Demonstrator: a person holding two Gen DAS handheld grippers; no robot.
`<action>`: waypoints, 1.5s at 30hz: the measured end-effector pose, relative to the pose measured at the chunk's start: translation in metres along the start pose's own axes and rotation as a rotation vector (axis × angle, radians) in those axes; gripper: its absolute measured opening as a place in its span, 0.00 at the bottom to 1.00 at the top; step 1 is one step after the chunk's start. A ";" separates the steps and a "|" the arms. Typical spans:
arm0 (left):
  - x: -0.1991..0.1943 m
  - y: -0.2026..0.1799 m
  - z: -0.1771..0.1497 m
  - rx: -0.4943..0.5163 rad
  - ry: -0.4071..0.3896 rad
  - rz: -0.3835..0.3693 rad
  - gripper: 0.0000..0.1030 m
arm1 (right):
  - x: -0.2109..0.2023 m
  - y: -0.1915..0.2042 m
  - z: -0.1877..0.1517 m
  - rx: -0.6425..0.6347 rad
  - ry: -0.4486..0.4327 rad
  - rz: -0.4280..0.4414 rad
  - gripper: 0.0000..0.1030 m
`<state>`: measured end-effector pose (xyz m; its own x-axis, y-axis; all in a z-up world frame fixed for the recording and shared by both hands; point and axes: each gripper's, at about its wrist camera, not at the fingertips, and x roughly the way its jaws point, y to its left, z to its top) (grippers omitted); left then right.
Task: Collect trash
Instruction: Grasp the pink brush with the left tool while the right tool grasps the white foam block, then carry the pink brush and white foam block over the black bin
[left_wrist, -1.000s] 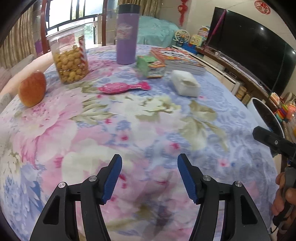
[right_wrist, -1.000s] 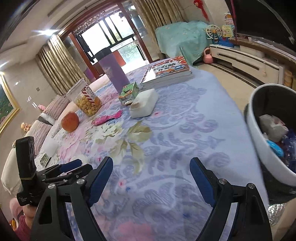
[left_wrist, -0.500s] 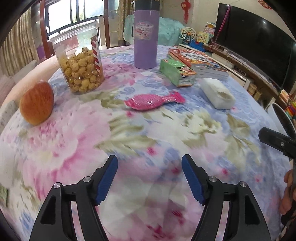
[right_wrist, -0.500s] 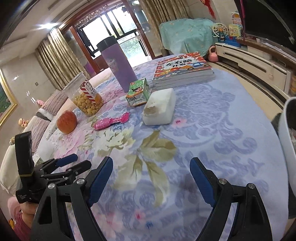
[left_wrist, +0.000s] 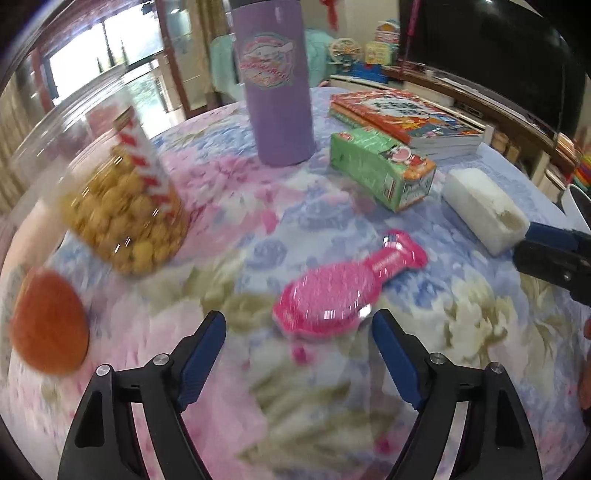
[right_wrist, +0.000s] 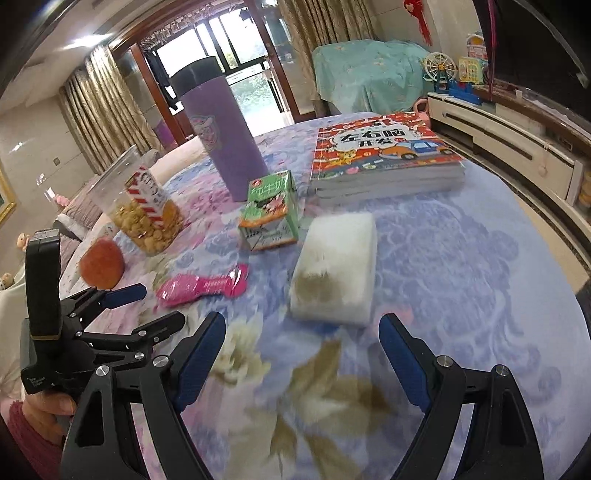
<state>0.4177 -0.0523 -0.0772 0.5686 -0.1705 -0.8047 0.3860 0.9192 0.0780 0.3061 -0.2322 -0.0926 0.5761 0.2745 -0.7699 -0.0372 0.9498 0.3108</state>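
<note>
Your left tool (left_wrist: 298, 334) hangs low over the flowered surface (left_wrist: 236, 229) with its blue pads spread wide apart and nothing between them. Take the pink wrapper (left_wrist: 340, 291) as your landmark: it lies flat on the cloth just ahead of that tool, its wide end nearest the gap between the pads and its narrow tail pointing away to the right.

Far to the left of the wrapper sits an apple (left_wrist: 48, 321), blurred at the edge of the view. Behind and left of the wrapper stands a clear jar (left_wrist: 125, 206) of yellow snack balls with a red-striped label. Straight behind the wrapper rises a tall purple bottle (left_wrist: 275, 81), upright. Behind and to the right of the wrapper lies a green milk carton (left_wrist: 384, 170) on its side, and beyond that a stack of books (left_wrist: 406, 118). To the right of the wrapper rests a white foam block (left_wrist: 484, 210) with a brownish stain on one end.

Your right tool (right_wrist: 302, 354) is also spread wide apart and holds nothing. It hovers just short of the foam block (right_wrist: 336, 266), whose stained end faces the gap. From this side the wrapper (right_wrist: 201, 288) lies to the left of the block, apart from it, with the left tool (right_wrist: 144, 306) close by its wide end.
</note>
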 end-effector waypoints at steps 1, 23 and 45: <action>0.004 0.000 0.003 0.013 0.003 -0.003 0.81 | 0.004 -0.001 0.004 0.001 -0.003 -0.002 0.84; -0.008 -0.028 -0.005 -0.021 -0.002 -0.063 0.48 | -0.016 -0.028 -0.006 0.061 -0.018 0.053 0.49; -0.129 -0.127 -0.080 -0.245 -0.050 -0.098 0.47 | -0.122 -0.057 -0.072 0.019 -0.080 0.100 0.49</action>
<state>0.2375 -0.1191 -0.0302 0.5747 -0.2747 -0.7709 0.2575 0.9548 -0.1483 0.1789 -0.3085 -0.0566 0.6338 0.3536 -0.6880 -0.0823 0.9152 0.3946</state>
